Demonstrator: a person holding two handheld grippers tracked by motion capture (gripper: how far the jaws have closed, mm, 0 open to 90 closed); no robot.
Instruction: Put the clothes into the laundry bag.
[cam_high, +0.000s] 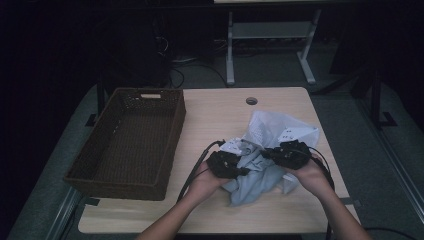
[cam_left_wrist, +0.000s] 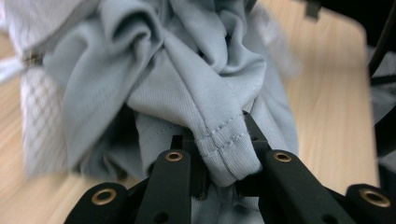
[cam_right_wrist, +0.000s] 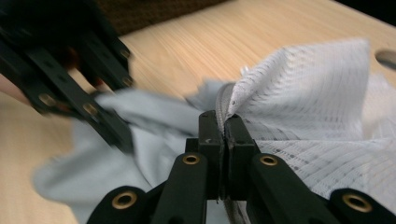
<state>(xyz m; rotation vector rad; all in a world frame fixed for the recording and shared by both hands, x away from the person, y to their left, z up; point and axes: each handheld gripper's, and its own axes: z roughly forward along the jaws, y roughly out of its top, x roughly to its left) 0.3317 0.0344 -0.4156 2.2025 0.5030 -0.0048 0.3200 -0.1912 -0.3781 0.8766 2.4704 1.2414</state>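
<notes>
High view: your left gripper (cam_high: 235, 167) and right gripper (cam_high: 280, 152) meet at a crumpled grey garment (cam_high: 265, 150) on the table (cam_high: 210, 115), beside a brown basket (cam_high: 127, 140); dim light hides detail. Left gripper view: jaws clamp a stitched hem (cam_left_wrist: 224, 140). Right gripper view: jaws pinch the mesh edge (cam_right_wrist: 229, 105); the far gripper blurs. No writing is readable.
</notes>
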